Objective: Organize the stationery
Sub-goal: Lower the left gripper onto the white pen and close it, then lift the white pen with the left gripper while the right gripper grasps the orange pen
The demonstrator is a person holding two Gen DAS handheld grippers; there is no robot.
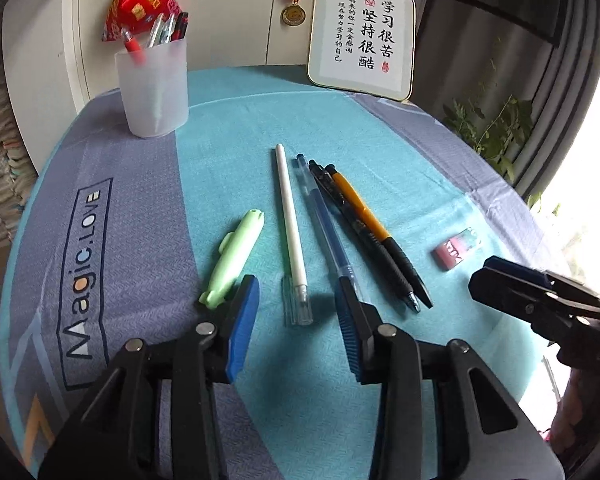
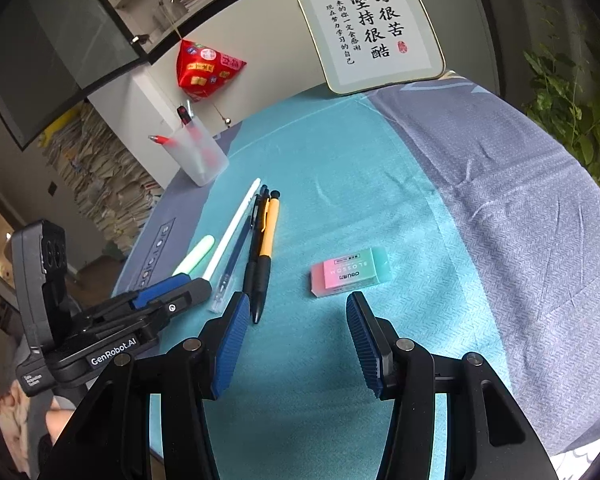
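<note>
Several pens lie side by side on the teal cloth: a white pen [image 1: 289, 218], a blue gel pen [image 1: 325, 216], a black pen [image 1: 364, 232] and an orange-and-black pen [image 1: 374, 224]. A green highlighter [image 1: 233, 258] lies to their left. A pink-and-green eraser [image 2: 350, 272] lies to the right. A frosted pen cup [image 1: 153, 86] holding pens stands at the back left. My left gripper [image 1: 296, 312] is open, its jaws on either side of the white pen's clear cap. My right gripper [image 2: 296, 316] is open and empty just in front of the eraser.
A framed calligraphy plaque [image 1: 362, 34] leans at the table's back edge. A red pouch [image 1: 142, 0] and a medal [image 1: 293, 14] hang on the wall behind. A green plant [image 2: 572, 92] stands past the right edge. Stacked papers [image 2: 100, 176] stand left of the table.
</note>
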